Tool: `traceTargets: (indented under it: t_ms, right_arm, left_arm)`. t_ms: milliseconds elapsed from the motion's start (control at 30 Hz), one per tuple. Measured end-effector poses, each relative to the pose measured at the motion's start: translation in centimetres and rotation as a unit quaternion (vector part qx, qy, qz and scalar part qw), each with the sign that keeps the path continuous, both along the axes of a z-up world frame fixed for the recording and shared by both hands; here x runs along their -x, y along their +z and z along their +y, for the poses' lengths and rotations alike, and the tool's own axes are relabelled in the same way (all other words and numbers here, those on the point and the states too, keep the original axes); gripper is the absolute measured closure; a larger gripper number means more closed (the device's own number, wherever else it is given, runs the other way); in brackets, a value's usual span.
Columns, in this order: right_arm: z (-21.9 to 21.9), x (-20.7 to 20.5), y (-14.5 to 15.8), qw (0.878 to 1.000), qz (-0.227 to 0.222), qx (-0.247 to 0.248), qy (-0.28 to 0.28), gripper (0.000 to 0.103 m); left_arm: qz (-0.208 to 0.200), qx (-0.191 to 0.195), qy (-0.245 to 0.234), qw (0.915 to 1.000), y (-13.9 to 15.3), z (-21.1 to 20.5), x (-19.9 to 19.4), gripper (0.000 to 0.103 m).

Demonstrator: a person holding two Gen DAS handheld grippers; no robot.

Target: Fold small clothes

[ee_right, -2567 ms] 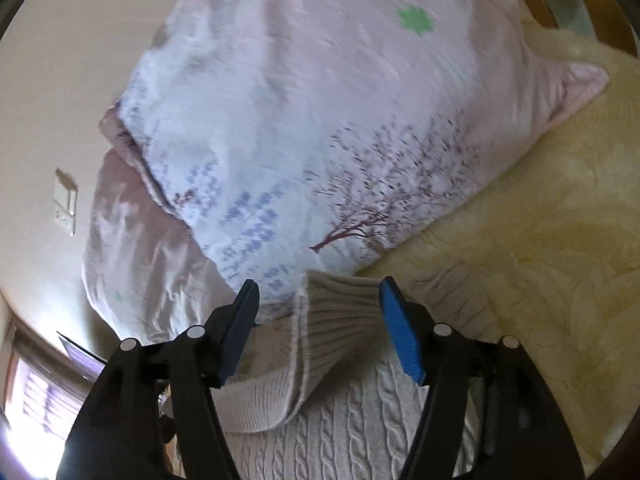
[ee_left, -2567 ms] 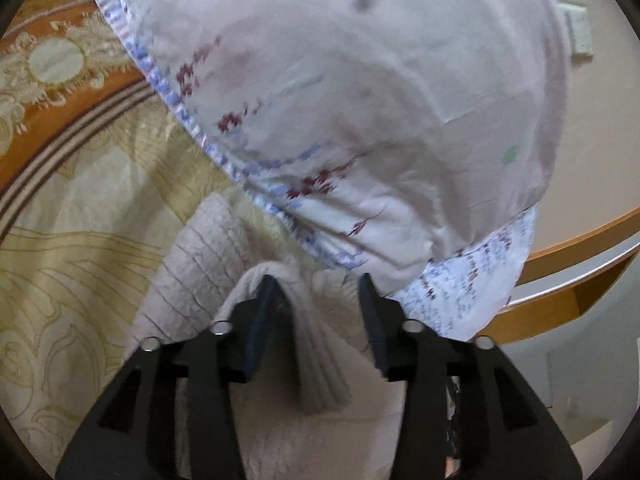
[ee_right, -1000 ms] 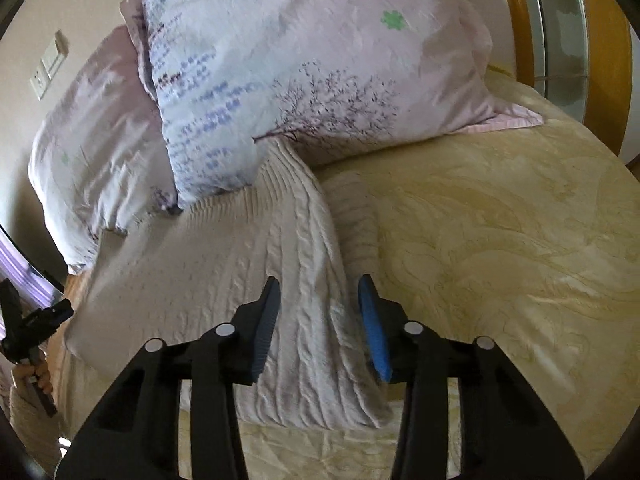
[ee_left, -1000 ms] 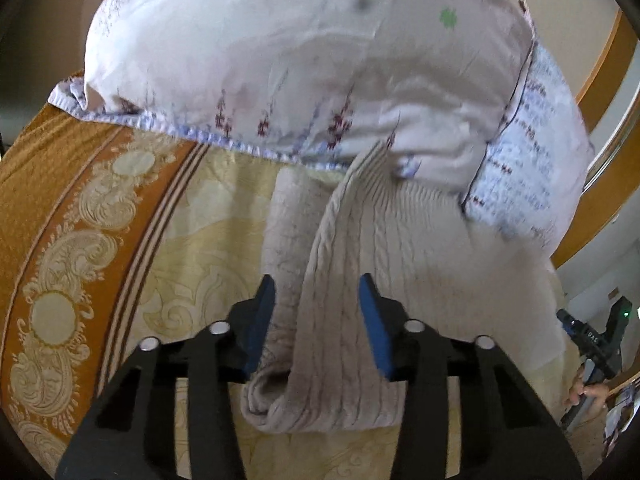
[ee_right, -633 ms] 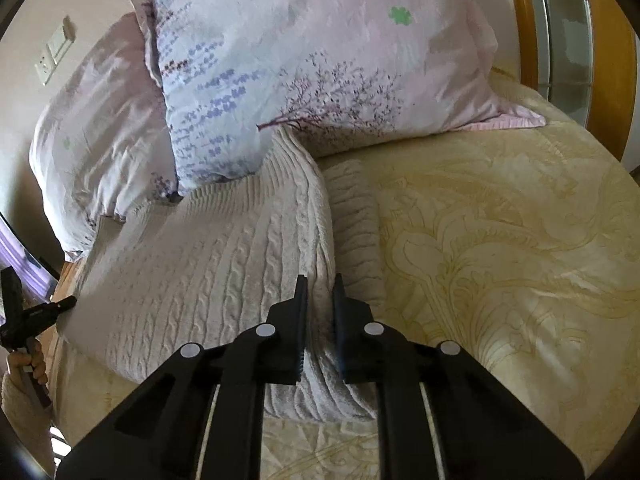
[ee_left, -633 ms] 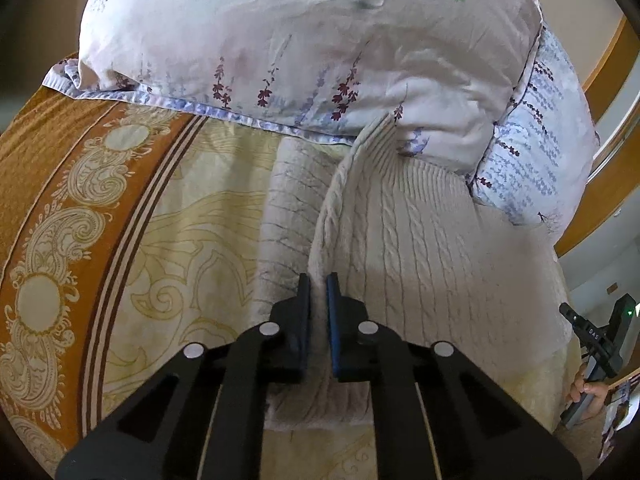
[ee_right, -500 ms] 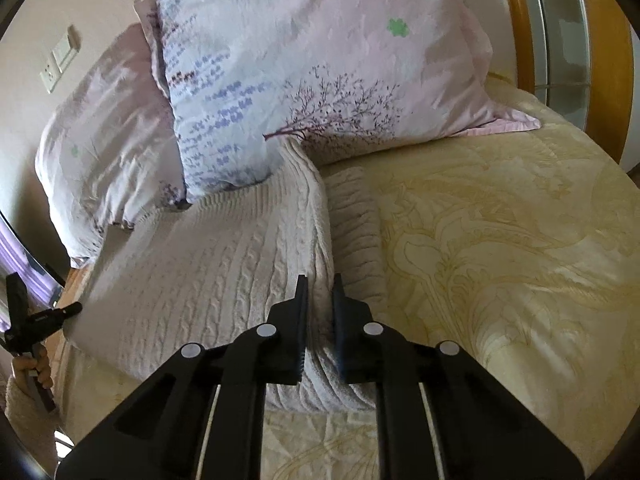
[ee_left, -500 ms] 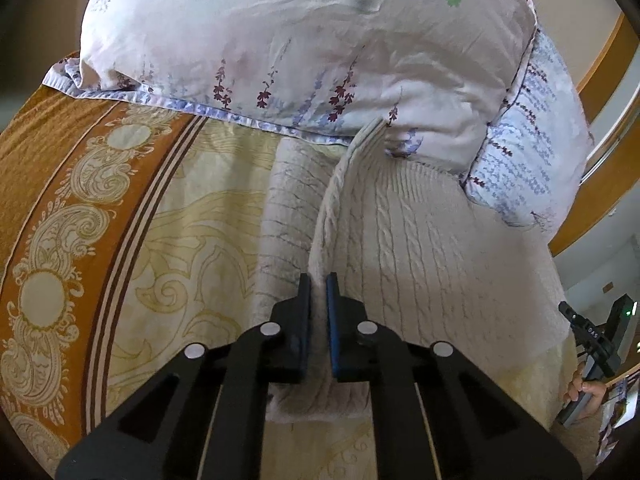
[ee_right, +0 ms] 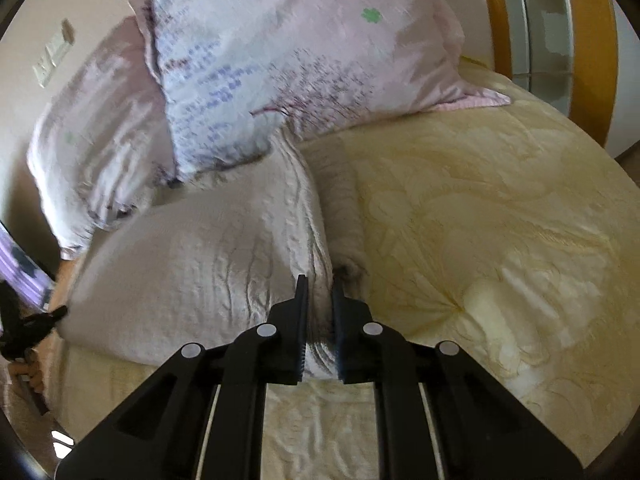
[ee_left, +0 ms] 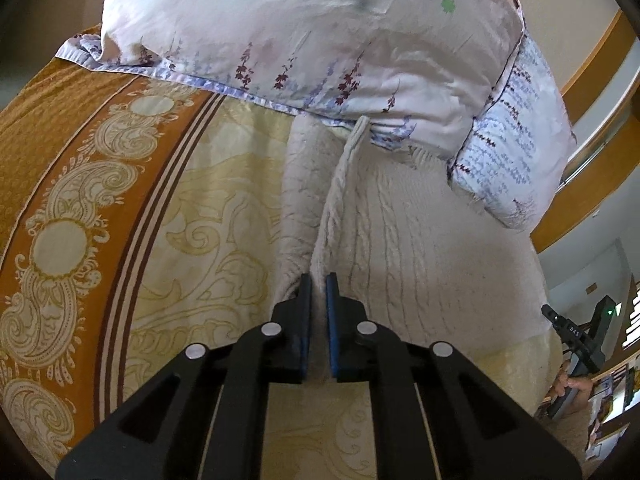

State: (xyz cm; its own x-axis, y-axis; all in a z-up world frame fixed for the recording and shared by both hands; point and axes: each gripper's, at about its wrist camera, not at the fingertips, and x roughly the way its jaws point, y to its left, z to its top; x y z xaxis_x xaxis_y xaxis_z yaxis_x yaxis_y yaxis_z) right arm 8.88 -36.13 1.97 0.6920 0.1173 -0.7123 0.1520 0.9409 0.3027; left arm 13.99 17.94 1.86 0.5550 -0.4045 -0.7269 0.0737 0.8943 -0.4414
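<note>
One cream cable-knit sweater (ee_left: 420, 248) lies on the bed, its far end tucked against the pillows at 12 o'clock and its near end close to the bed's near edge. Both side edges are pinched up into raised ridges. In the left wrist view the left gripper (ee_left: 318, 280) has its jaws nearly closed, with only a thin fold of the sweater's edge clamped between the blue pads; the ridge runs from the jaws up toward 12 o'clock, and a narrow strip of knit, seemingly a sleeve, lies flat just beside it toward 10 o'clock. In the right wrist view the right gripper (ee_right: 318, 280) has its jaws drawn just as close on the sweater's (ee_right: 192, 272) opposite edge, with a sleeve-like strip lying at 1 o'clock from the jaws.

Under the sweater spreads a pale yellow bedspread (ee_right: 500, 240) with a raised leaf pattern; in the left wrist view an orange scrollwork border (ee_left: 60, 220) runs along it at 9 o'clock. Two floral pillows (ee_left: 320, 32) lean at the head of the bed, one overlapping the other (ee_right: 92, 128). A wooden frame (ee_right: 592, 40) with glass panes stands at 2 o'clock in the right wrist view. A person's hand (ee_left: 572, 384) gripping the other gripper's black handle shows at 4 o'clock in the left wrist view.
</note>
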Motion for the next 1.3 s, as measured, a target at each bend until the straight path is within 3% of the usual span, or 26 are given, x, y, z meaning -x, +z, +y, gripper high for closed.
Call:
traceTargets:
  t_ms: [267, 333, 400, 500, 567, 800, 1000, 1033, 1167, 1300]
  right_arm:
    - [1.1, -0.9, -0.5, 0.999, 0.02, 0.047, -0.01, 0.091]
    - [0.9, -1.0, 0.0, 0.999, 0.019, 0.038, -0.013, 0.084]
    - [1.2, -0.8, 1.2, 0.999, -0.003, 0.044, -0.019, 0.074]
    - [2.7, -1.3, 3.0, 0.998, -0.039, 0.056, 0.0, 0.057]
    - [4.3, -2.5, 3.2, 0.997, -0.041, 0.058, 0.029, 0.057]
    - [9.8, -6.6, 1.8, 0.993, -0.014, 0.064, 0.099, 0.057]
    - [12.1, -8.0, 1.0, 0.988, -0.002, 0.094, 0.119, 0.057]
    - [12.5, -8.4, 0.2, 0.987, 0.017, 0.107, 0.122, 0.056]
    - [13.7, -7.9, -0.3, 0.98, 0.002, 0.154, 0.128, 0.055]
    - [13.5, -8.0, -0.2, 0.981, 0.007, 0.149, 0.127, 0.054]
  left_arm:
    - [-0.006, -0.026, -0.004, 0.9996, -0.1, -0.8, -0.3, 0.092]
    - [-0.015, -0.021, 0.001, 0.9997, 0.5, -0.7, -0.1, 0.088]
    - [-0.035, -0.028, 0.013, 0.9989, 1.6, -0.7, 0.0, 0.067]
    - [-0.084, -0.054, 0.015, 0.9949, 3.6, -2.1, 0.1, 0.049]
    - [-0.1, -0.068, 0.0, 0.9927, 4.4, -3.9, -0.5, 0.043]
    - [-0.101, -0.114, -0.045, 0.9873, 3.4, -9.9, -3.0, 0.041]
    - [-0.063, -0.15, -0.039, 0.9859, 1.1, -10.6, -4.5, 0.041]
    - [-0.057, -0.151, -0.037, 0.9862, 0.7, -10.6, -4.5, 0.041]
    - [-0.055, -0.145, -0.039, 0.9872, 0.1, -10.1, -4.5, 0.04]
    - [-0.05, -0.134, -0.04, 0.9889, 0.2, -9.8, -4.4, 0.039]
